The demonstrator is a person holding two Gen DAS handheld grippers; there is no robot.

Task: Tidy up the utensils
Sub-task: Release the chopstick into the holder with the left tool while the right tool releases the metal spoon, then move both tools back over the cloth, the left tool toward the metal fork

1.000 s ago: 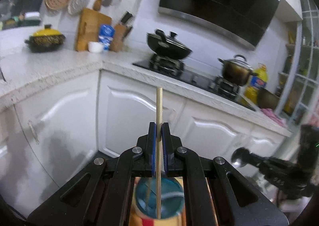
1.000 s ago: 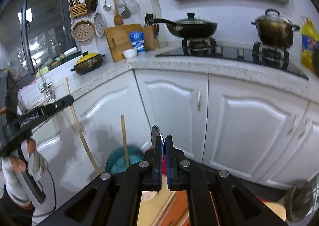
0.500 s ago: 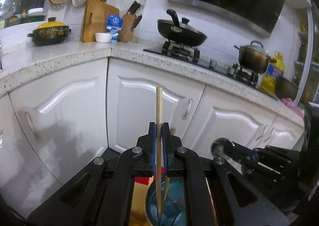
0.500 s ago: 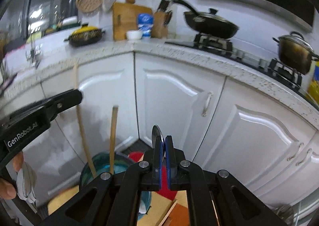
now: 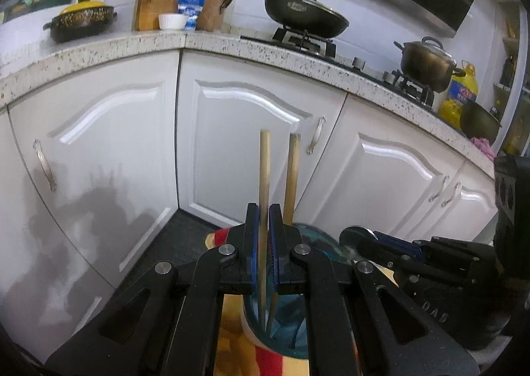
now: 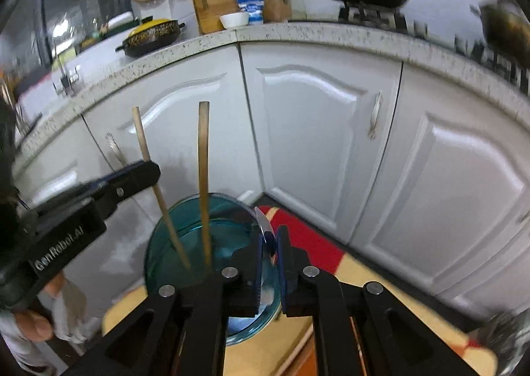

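My left gripper [image 5: 264,217] is shut on a wooden chopstick [image 5: 264,170], held upright with its lower end inside a teal glass cup [image 5: 314,240]. A second wooden stick [image 5: 292,174] stands loose in the cup. In the right wrist view the cup [image 6: 185,230] holds both sticks: the held chopstick [image 6: 145,144] and the loose one [image 6: 203,150], with the left gripper [image 6: 145,174] on the former. My right gripper [image 6: 269,243] is shut on a metal spoon [image 6: 263,220], its bowl up, at the cup's rim. The right gripper shows in the left wrist view [image 5: 381,240].
The cup stands on a wooden board [image 6: 288,343] over a red and yellow mat [image 6: 308,240]. White cabinet doors [image 5: 238,144] and a speckled counter [image 5: 232,44] are behind. A wok [image 5: 304,15] and a pot [image 5: 427,61] sit on the stove.
Both grippers have come lower and closer to the cup. The chopstick has gone deeper into it. The spoon has moved from above and right of the cup to its rim.
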